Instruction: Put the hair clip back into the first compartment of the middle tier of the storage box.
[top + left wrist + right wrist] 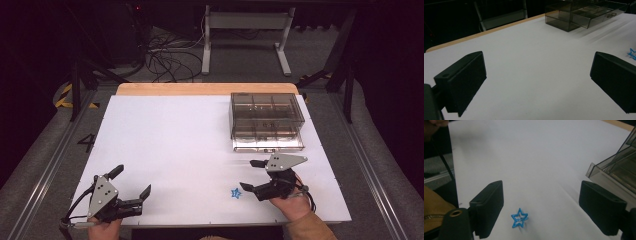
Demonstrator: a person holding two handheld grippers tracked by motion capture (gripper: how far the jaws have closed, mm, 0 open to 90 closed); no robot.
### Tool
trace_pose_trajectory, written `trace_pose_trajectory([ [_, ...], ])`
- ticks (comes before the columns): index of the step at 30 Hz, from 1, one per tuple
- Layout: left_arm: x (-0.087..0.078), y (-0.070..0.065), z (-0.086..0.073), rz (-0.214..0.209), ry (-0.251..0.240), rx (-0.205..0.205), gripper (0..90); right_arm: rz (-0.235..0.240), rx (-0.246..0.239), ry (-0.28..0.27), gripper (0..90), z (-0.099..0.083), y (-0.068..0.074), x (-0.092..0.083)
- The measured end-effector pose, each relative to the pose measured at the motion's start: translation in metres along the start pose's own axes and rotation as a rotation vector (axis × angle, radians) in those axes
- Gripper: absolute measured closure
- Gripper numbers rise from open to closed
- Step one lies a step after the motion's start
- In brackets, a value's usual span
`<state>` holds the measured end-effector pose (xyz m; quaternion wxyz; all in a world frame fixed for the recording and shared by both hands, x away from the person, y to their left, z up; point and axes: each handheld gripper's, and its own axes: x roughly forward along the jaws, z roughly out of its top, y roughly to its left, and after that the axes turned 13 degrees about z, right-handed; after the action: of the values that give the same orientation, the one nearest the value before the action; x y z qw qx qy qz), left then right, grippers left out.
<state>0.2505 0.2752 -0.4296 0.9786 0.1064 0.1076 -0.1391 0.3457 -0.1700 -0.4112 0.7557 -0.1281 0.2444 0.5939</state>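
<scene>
While both hands rest at the near edge of the white table (175,145), the scene reads so from left to right:
Left gripper (131,182): held at the near left corner, jaws spread wide with nothing between them; its own view looks across bare table top toward the box
Left hand (102,229): at the bottom edge, wrapped round the gripper's handle, a cable looping beside it
Blue star (236,193): a small open-outline star lying flat on the table, just left of the right gripper's near jaw, touching neither jaw; in the right gripper view it lies low between the jaws, nearer the left one
Right gripper (251,174): near the front right, jaws wide apart and empty, pointing left
Clear box (265,120): smoky plastic with compartments, at the far right, well beyond the right gripper; its lower drawer stands slightly out
</scene>
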Motion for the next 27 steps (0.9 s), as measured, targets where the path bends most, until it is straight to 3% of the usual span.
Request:
trace_pose_trajectory([
  [2, 0.0, 0.0, 0.0, 0.0, -0.001, 0.001, 1.2, 0.001, -0.007, 0.04, 26.3, 0.0, 0.002, 0.005],
  [11, 0.001, 0.0, 0.0, 0.0, 0.001, 0.002, 1.2, 0.022, 0.018, 0.121, 32.7, 0.0, 0.0, 0.019],
  [19, 0.001, 0.0, 0.0, 0.0, 0.0, 0.0, 1.2, 0.043, 0.021, 0.219, 43.9, -0.001, 0.002, 0.034],
  [27, 0.001, 0.0, 0.0, -0.003, 0.004, 0.002, 1.2, 0.045, 0.017, 0.28, 48.8, -0.002, 0.004, 0.042],
])
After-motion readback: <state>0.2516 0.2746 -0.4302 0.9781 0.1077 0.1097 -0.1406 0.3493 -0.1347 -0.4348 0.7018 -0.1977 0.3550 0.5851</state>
